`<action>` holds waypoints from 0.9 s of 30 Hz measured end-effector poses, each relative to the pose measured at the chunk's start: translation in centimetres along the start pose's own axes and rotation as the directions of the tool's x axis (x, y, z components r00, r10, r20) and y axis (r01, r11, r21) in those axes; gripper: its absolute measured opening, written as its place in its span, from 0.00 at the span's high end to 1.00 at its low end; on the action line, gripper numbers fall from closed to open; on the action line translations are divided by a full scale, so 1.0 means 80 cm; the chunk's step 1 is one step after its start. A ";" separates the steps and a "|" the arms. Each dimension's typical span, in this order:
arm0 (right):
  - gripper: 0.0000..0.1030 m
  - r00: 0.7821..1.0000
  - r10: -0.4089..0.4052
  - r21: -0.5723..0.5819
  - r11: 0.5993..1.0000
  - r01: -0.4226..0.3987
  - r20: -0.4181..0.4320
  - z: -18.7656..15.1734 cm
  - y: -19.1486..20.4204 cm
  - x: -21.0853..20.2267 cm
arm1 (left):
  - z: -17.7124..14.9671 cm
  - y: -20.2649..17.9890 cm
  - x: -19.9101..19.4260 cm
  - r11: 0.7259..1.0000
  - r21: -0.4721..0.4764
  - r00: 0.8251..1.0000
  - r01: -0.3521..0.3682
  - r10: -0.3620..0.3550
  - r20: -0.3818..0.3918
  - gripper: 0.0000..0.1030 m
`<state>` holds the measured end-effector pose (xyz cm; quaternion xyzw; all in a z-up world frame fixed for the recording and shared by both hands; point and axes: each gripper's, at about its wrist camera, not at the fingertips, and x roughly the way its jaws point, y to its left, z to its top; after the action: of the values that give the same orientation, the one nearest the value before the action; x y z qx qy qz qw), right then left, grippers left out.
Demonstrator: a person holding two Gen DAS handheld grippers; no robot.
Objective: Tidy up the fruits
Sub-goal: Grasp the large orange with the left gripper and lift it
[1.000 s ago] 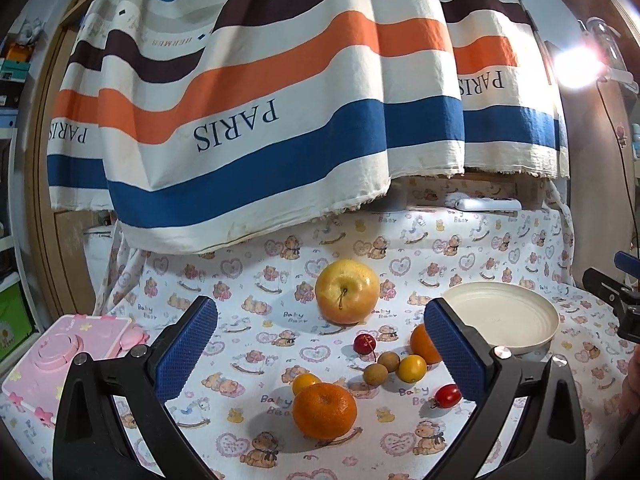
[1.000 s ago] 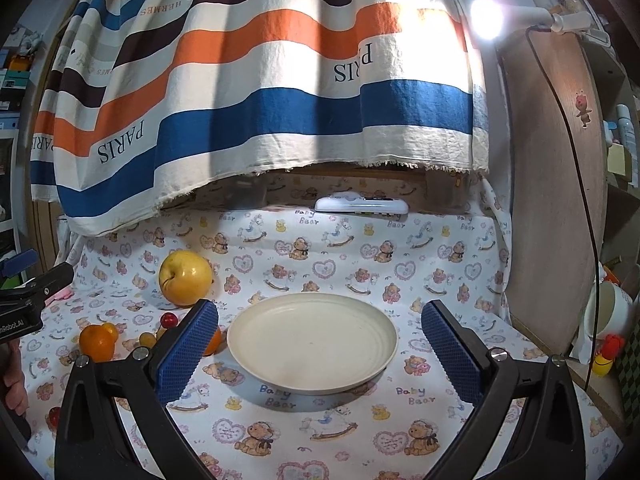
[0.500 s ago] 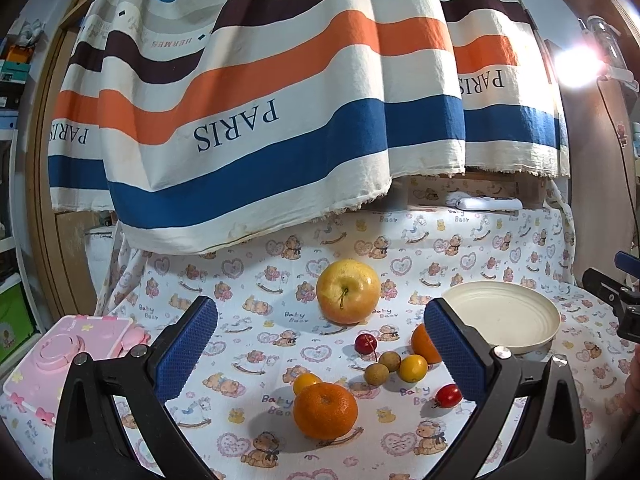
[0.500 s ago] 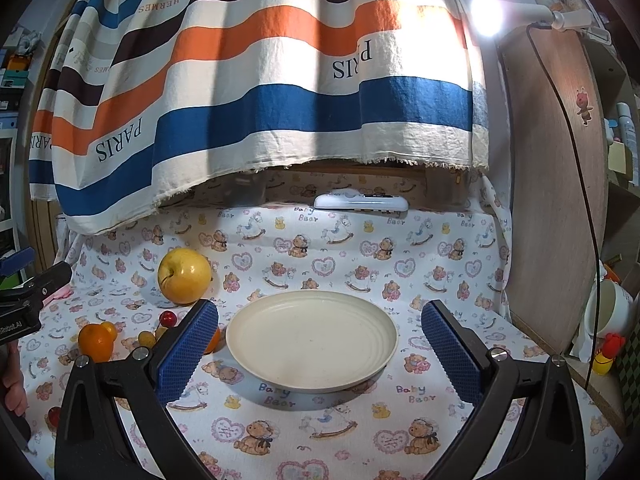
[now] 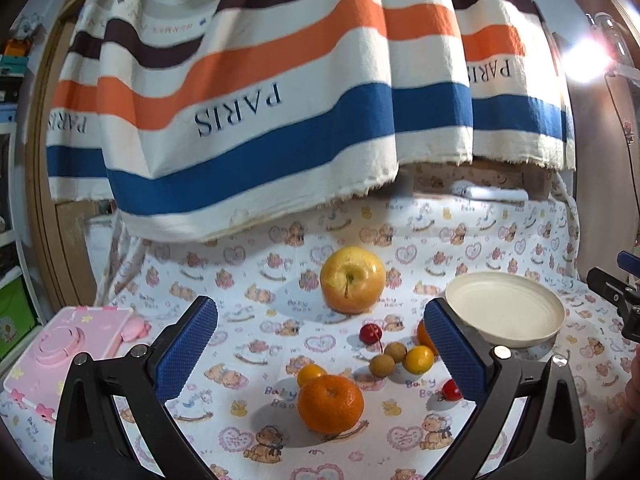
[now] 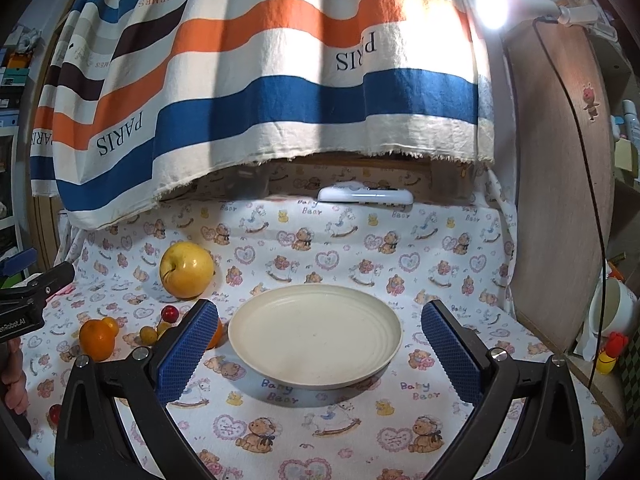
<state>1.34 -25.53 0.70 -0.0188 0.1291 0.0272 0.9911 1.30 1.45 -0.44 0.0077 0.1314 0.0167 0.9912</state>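
Note:
In the left wrist view a yellow apple (image 5: 353,285) sits mid-table, with a mandarin (image 5: 330,403) nearer me and a small yellow fruit (image 5: 311,373) touching it. A cherry (image 5: 370,333), two brown longans (image 5: 388,359), a yellow tomato (image 5: 419,359) and a red one (image 5: 452,390) lie between them. My left gripper (image 5: 320,346) is open above these fruits. A cream plate (image 5: 505,310) stands at the right. In the right wrist view the plate (image 6: 314,334) lies between the blue pads of my open right gripper (image 6: 319,346); the apple (image 6: 186,270) and the mandarin (image 6: 96,339) are at the left.
A striped cloth (image 5: 280,92) hangs over the back of the table. A pink toy box (image 5: 68,346) sits at the left edge. A white remote (image 6: 366,195) lies at the back. A wooden panel (image 6: 560,184) and a lamp (image 6: 493,3) stand at the right.
Both grippers have drifted slightly; the scene sits a little lower and nearer in view. No fruit has moved and both stay open.

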 end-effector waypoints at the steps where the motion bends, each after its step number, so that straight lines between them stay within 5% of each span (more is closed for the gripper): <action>1: 0.00 1.000 -0.001 0.000 1.000 0.001 0.003 0.000 0.000 -0.001 | 0.000 0.002 0.005 1.000 -0.003 1.000 0.004 -0.004 -0.022 0.00; 6: 0.00 1.000 0.003 -0.007 1.000 -0.003 0.001 0.000 0.002 -0.002 | -0.001 0.014 0.017 0.998 -0.051 0.994 0.039 -0.044 -0.096 0.06; 11: 0.00 0.999 0.021 -0.009 1.000 -0.021 -0.032 -0.001 0.003 0.002 | -0.005 0.033 0.031 0.983 -0.167 0.971 0.072 -0.108 -0.213 0.22; 14: 0.00 0.999 0.019 -0.007 1.000 -0.019 -0.047 -0.001 0.002 0.006 | -0.015 0.039 0.048 0.969 -0.230 0.936 0.092 -0.163 -0.312 0.40; 18: 0.00 0.998 0.015 -0.007 1.000 -0.015 -0.057 -0.002 0.003 0.009 | -0.034 0.033 0.074 0.952 -0.276 0.855 0.131 -0.250 -0.455 0.49; 21: 0.00 0.998 0.013 -0.008 1.000 -0.014 -0.057 -0.001 0.002 0.010 | -0.036 0.023 0.074 0.969 -0.221 0.863 0.113 -0.206 -0.461 0.49; 27: 0.00 0.998 0.019 -0.012 1.000 -0.020 -0.060 -0.002 0.003 0.010 | -0.055 0.007 0.096 0.989 -0.131 0.826 0.063 -0.126 -0.549 0.52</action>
<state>2.07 -25.26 0.34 -0.0247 0.1585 0.0370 0.9864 7.56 2.30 -6.65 -0.0573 0.4127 -0.0239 0.9087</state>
